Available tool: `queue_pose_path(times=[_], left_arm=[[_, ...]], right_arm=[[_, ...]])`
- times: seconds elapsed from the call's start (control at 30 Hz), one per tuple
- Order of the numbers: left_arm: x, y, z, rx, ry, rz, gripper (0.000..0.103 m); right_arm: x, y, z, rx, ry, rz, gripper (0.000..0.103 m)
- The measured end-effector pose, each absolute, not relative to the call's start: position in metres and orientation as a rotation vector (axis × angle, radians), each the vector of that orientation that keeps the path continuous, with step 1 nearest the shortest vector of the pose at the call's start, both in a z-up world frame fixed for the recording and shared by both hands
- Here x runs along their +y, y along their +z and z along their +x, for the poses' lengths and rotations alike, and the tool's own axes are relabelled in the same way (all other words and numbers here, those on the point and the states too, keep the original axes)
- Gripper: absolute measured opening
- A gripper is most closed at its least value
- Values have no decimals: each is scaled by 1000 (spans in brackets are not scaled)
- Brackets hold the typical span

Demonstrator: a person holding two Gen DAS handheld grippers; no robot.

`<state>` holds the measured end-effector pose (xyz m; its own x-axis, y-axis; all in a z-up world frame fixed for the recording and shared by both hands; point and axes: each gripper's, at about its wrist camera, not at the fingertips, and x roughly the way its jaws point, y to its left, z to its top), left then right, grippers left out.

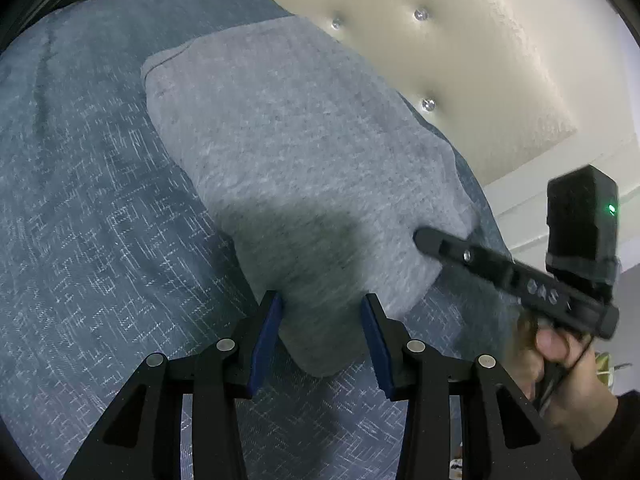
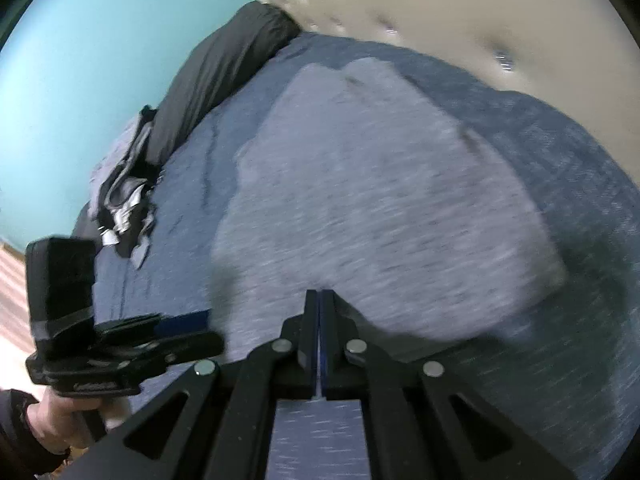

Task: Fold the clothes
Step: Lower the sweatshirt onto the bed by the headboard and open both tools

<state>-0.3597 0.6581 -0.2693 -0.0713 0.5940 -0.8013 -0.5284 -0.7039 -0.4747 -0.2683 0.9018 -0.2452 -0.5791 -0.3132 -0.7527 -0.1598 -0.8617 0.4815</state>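
Observation:
A folded grey garment (image 1: pixel 288 152) lies flat on the blue patterned bedspread (image 1: pixel 88 208). My left gripper (image 1: pixel 322 316) stands open above the garment's near corner. The blue pads (image 1: pixel 266 336) sit on either side of that corner without pressing it. My right gripper (image 1: pixel 420 236) comes in from the right, shut, with its tip at the garment's right edge. In the right wrist view the right gripper (image 2: pixel 320 296) is shut with nothing between its pads, low over the grey garment (image 2: pixel 380 200). The left gripper (image 2: pixel 208 330) shows at the lower left, at the garment's edge.
A cream tufted headboard (image 1: pixel 460 60) runs along the far side of the bed. A black pillow or quilt (image 2: pixel 224 80) and a heap of dark clothes (image 2: pixel 124 208) lie at the bed's left end by a teal wall (image 2: pixel 80 60). A person's hand (image 1: pixel 560 364) holds the right gripper.

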Motion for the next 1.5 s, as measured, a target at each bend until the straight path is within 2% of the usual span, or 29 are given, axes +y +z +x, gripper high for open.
queue_pose_path(times=[0.27, 0.43, 0.6, 1.03, 1.5], left_arm=[[656, -273, -359, -74, 1862, -1434, 46], [657, -273, -358, -61, 1862, -1426, 46], [650, -269, -359, -51, 1860, -1411, 46], [622, -245, -352, -62, 1907, -1335, 45], [573, -227, -350, -40, 1986, -1248, 45]], right_arm=[[962, -263, -235, -922, -2779, 1491, 0], [967, -264, -233, -861, -2814, 1524, 0], [965, -260, -234, -886, -2871, 1522, 0], [918, -225, -220, -711, -3046, 1382, 0], [835, -215, -243, -723, -3066, 1360, 0]])
